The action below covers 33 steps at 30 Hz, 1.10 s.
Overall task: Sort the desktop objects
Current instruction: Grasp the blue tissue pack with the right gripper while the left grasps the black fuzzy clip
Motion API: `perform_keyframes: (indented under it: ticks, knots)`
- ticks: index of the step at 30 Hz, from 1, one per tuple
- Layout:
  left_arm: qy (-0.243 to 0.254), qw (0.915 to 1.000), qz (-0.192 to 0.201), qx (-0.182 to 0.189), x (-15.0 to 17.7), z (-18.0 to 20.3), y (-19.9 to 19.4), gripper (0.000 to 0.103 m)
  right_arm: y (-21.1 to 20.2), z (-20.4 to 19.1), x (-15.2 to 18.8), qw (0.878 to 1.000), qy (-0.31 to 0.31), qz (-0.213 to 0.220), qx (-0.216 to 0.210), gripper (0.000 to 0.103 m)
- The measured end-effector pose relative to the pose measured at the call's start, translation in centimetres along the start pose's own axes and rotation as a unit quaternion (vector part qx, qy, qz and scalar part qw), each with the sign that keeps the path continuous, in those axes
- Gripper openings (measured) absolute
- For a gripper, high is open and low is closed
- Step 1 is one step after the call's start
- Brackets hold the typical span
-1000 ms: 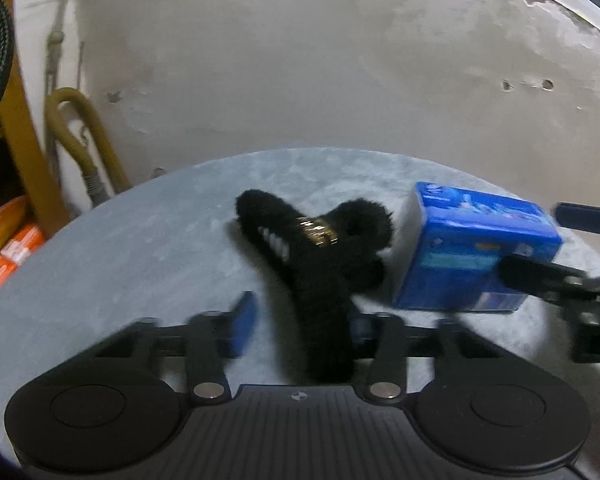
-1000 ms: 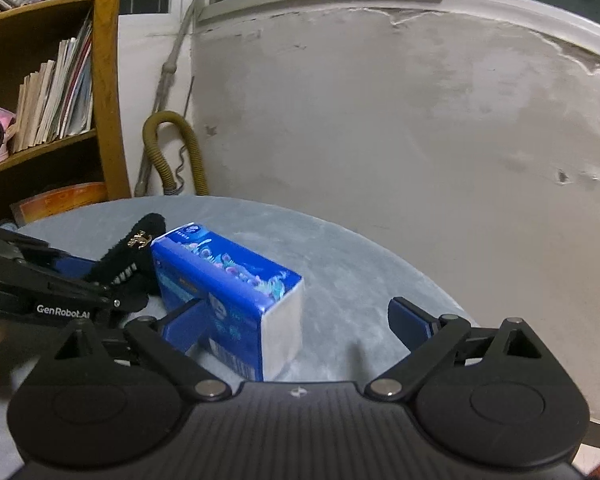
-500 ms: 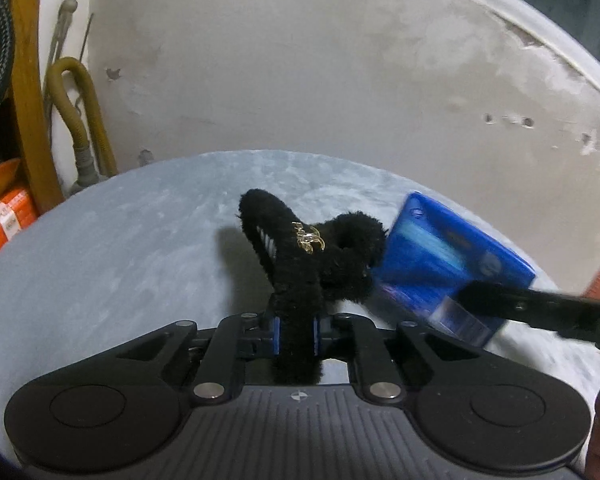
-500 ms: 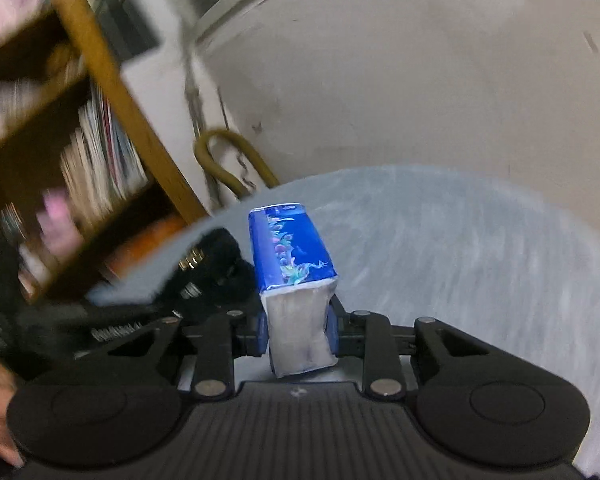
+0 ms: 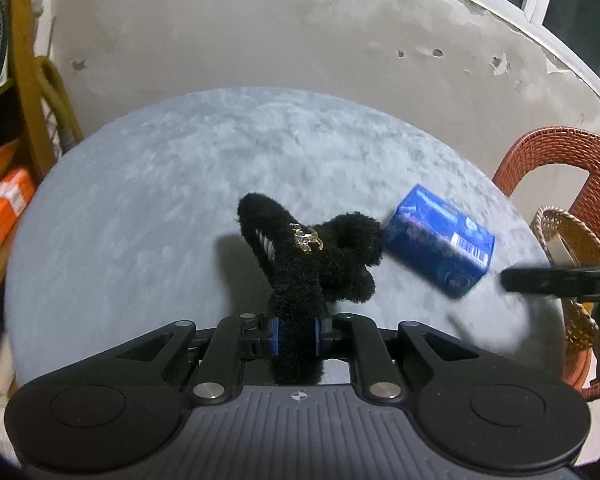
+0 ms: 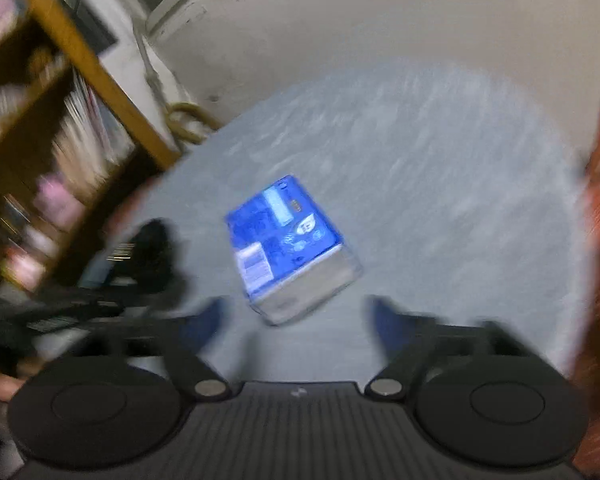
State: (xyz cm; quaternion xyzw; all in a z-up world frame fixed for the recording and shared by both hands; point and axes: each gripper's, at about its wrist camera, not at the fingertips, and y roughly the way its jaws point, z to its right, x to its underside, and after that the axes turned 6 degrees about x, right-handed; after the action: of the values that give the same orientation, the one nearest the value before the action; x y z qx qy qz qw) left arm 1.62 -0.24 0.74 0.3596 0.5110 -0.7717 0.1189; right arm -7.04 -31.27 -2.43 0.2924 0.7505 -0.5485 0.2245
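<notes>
The left gripper pinches a fuzzy black hair claw clip in its jaws over the round grey bench. The right gripper has jaws opening, clear of the blue tissue pack just beyond them.

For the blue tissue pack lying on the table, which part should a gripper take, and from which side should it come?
Probably across the two long blue sides of the tissue pack, coming from its pale end face, which points at the right gripper. The pack lies flat and alone on the table, its narrow width fits between those opening jaws, and nothing is between them now. Avoid the side nearest the black furry hair clip.
</notes>
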Motion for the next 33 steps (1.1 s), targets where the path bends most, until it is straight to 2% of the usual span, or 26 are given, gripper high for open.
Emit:
perform_keyframes:
  ticks: [1,2,4,7,9,12,13,15,16,17,20,21,23,24,25,26,30,33]
  knots:
    - [-0.006,1.0,0.003,0.001,0.3,-0.2,-0.2,0.021,-0.9,-0.6,0.1,0.998,-0.032,0.028,0.036,0.103]
    - [-0.007,1.0,0.006,0.0,0.7,-0.2,-0.1,0.021,-1.4,-1.2,0.4,0.995,-0.063,0.049,0.052,0.103]
    - [-0.001,0.9999,0.009,-0.007,1.0,0.0,0.2,0.021,-1.4,-1.8,0.6,0.991,-0.106,0.068,0.044,0.102]
    - [0.015,0.9997,0.019,0.004,1.1,1.1,0.3,0.02,0.2,-2.7,0.3,0.986,-0.14,0.081,0.034,0.102]
    - [0.02,0.9996,0.019,0.01,1.5,1.3,0.4,0.021,1.7,-3.5,0.1,0.98,-0.169,0.094,0.043,0.102]
    - [0.033,0.9992,0.021,0.005,1.7,1.8,1.1,0.027,4.5,-5.3,-1.0,0.976,-0.196,0.087,0.042,0.102]
    - [0.033,0.9991,0.026,0.003,1.7,1.8,1.1,0.033,5.1,-5.6,-1.5,0.975,-0.2,0.087,0.047,0.102]
    - [0.031,0.9987,0.04,-0.001,2.0,1.7,0.9,0.052,5.9,-5.5,-2.0,0.973,-0.21,0.073,0.054,0.101]
    - [0.029,0.9983,0.05,-0.002,2.1,1.6,0.7,0.068,6.2,-5.5,-2.2,0.973,-0.212,0.063,0.058,0.101]
    - [0.029,0.9976,0.063,-0.004,2.2,1.6,0.4,0.076,6.7,-6.3,-2.2,0.973,-0.215,0.058,0.065,0.101]
    - [0.044,0.9958,0.081,0.001,2.2,2.0,0.1,0.082,7.4,-6.7,-2.5,0.968,-0.234,0.05,0.073,0.099]
    - [0.049,0.9957,0.078,0.001,2.1,2.1,0.3,0.084,7.8,-7.0,-2.4,0.966,-0.244,0.045,0.078,0.098]
    - [0.057,0.9957,0.072,-0.004,1.9,2.4,1.0,0.085,8.2,-7.1,-2.2,0.963,-0.254,0.033,0.086,0.081]
    - [0.058,0.9959,0.068,-0.006,1.7,2.4,1.4,0.085,8.3,-6.9,-2.3,0.966,-0.246,0.034,0.079,0.078]
    - [0.057,0.9963,0.064,-0.004,1.5,2.4,1.8,0.085,8.5,-7.0,-2.5,0.968,-0.239,0.032,0.073,0.065]
    - [0.054,0.9968,0.059,0.0,1.2,2.4,2.3,0.085,8.4,-6.8,-2.6,0.97,-0.232,0.031,0.062,0.06]
    - [0.047,0.9982,0.038,0.005,0.6,3.0,4.1,0.085,6.8,-6.6,-2.1,0.972,-0.219,0.052,0.062,0.06]
    - [0.055,0.998,0.032,0.002,0.8,3.8,4.8,0.086,5.2,-5.8,-1.7,0.978,-0.188,0.071,0.061,0.06]
